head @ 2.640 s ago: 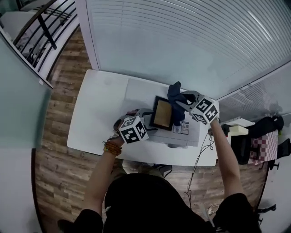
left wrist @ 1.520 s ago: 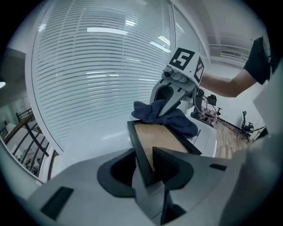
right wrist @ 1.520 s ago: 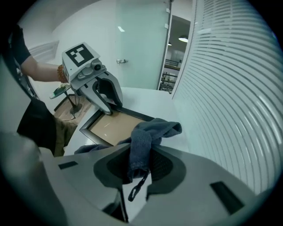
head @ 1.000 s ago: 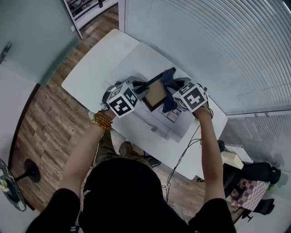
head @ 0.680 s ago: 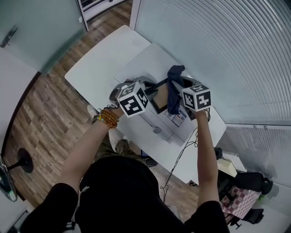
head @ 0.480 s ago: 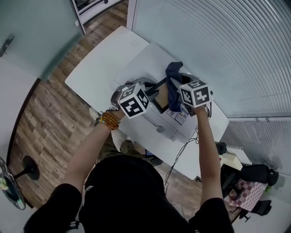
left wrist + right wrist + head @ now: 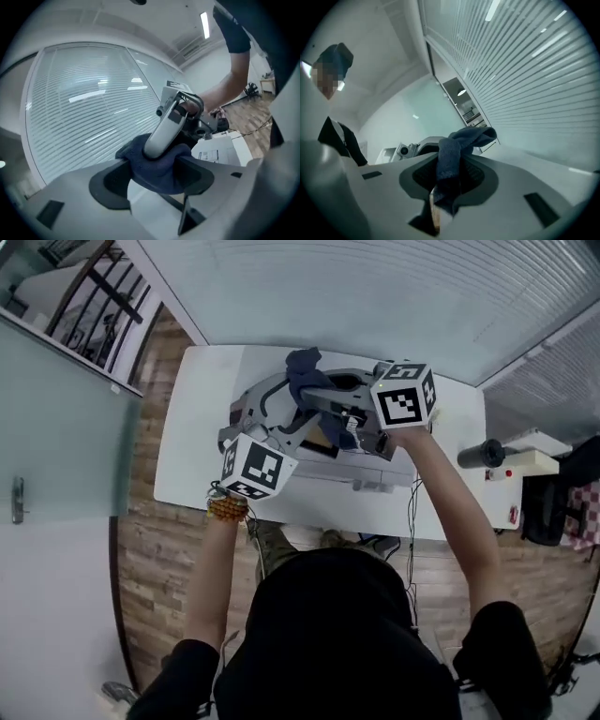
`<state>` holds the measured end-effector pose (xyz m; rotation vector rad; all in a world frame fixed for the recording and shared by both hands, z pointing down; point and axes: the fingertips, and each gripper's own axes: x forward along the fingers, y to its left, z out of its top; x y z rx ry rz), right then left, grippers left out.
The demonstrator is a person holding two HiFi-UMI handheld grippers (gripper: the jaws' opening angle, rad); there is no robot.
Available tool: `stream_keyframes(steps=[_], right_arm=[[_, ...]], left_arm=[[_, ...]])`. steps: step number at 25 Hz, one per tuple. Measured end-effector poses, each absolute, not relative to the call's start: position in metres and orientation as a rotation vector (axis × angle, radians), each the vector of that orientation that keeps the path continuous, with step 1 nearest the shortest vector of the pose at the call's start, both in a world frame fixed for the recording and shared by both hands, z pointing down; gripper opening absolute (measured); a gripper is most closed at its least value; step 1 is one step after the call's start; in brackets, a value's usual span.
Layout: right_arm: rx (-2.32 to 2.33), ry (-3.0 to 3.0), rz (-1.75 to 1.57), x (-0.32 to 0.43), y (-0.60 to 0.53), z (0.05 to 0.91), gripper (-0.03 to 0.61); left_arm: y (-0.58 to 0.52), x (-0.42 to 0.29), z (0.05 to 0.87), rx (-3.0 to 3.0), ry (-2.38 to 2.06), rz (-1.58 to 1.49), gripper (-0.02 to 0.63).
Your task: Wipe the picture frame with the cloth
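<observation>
Noting the right gripper (image 7: 447, 180) clenched on the cloth (image 7: 302, 362) and the left gripper (image 7: 152, 176), at 7 o'clock, just opened around it, we feared a snag.

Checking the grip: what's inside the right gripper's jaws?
The blue cloth, pinched in the right gripper with its end flopping out above. A tan sliver shows below it; the cloth and jaws cover the rest, so I can't tell what it is.

**White table in a glass-walled room**

A white table (image 7: 187, 446) stands on a wood plank floor (image 7: 150, 559), against a wall of horizontal blinds (image 7: 375, 287). A frosted glass door (image 7: 56, 427) with a handle (image 7: 18, 500) lies at left. A ceiling strip light (image 7: 205, 26) glows.
</observation>
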<state>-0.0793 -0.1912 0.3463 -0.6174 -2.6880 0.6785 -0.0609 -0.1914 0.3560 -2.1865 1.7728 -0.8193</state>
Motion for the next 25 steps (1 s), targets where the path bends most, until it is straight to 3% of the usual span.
stream_keyframes(steps=[3, 6, 13, 19, 25], right_arm=[[-0.653, -2.661, 0.84, -0.073, -0.199, 0.345, 0.086], [-0.592, -2.748, 0.752, -0.055, -0.223, 0.353, 0.117], [-0.117, -2.729, -0.245, -0.017, -0.248, 0.439, 0.104], [-0.11, -2.562, -0.198, -0.023, -0.249, 0.469, 0.049], [-0.119, -2.528, -0.107, -0.027, -0.249, 0.473, 0.044]], left_arm=[[-0.2, -0.064, 0.361, -2.225, 1.71, -0.899, 0.217], [-0.207, -0.069, 0.369, -2.258, 1.718, -0.95, 0.136], [-0.217, -0.088, 0.418, -2.267, 1.691, -1.332, 0.112], [-0.227, -0.081, 0.454, -2.412, 1.748, -1.422, 0.106], [-0.227, -0.078, 0.463, -2.49, 1.734, -1.5, 0.095]])
